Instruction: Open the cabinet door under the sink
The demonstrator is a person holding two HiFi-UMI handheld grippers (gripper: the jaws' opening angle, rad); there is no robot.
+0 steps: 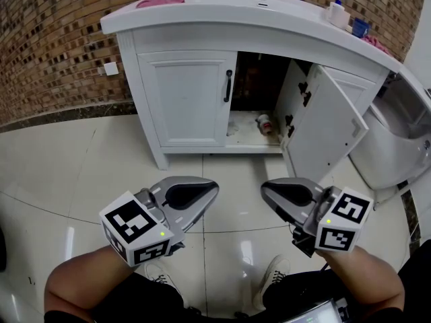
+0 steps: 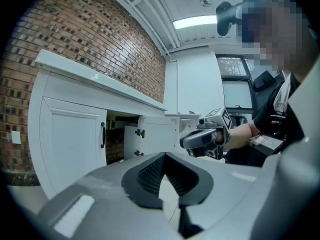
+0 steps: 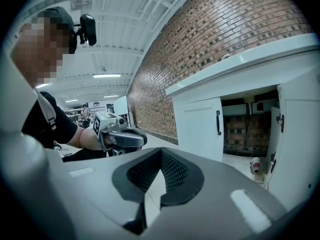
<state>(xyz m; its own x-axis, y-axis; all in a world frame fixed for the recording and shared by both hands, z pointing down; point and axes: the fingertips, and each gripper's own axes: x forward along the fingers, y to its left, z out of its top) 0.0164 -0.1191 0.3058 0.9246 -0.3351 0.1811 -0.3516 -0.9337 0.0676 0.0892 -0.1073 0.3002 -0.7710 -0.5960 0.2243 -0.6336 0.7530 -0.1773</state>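
Head view | white panelled cabinet door (image 1: 328, 121) open | rough brick wall (image 1: 54, 42)

**A:** What forms the background?

**B:** A red-brown brick wall (image 1: 54, 39) carrying a small white square wall plate (image 1: 110, 68), with glossy cream floor tiles (image 1: 81, 173) below.

**A:** And the small items?

**B:** A crumpled pink cloth (image 1: 160, 2) is at top left. A white bottle with a blue cap (image 1: 336, 11) and a blue cup (image 1: 360, 27) stand just beside each other at top right. A small white container with a red band (image 1: 265, 123) sits low in the shadowed recess.

**A:** And the right edge?

**B:** A large glossy white ceramic fixture (image 1: 394, 136), partly cut off. The left gripper view adds a long lit ceiling lamp (image 2: 195, 21).
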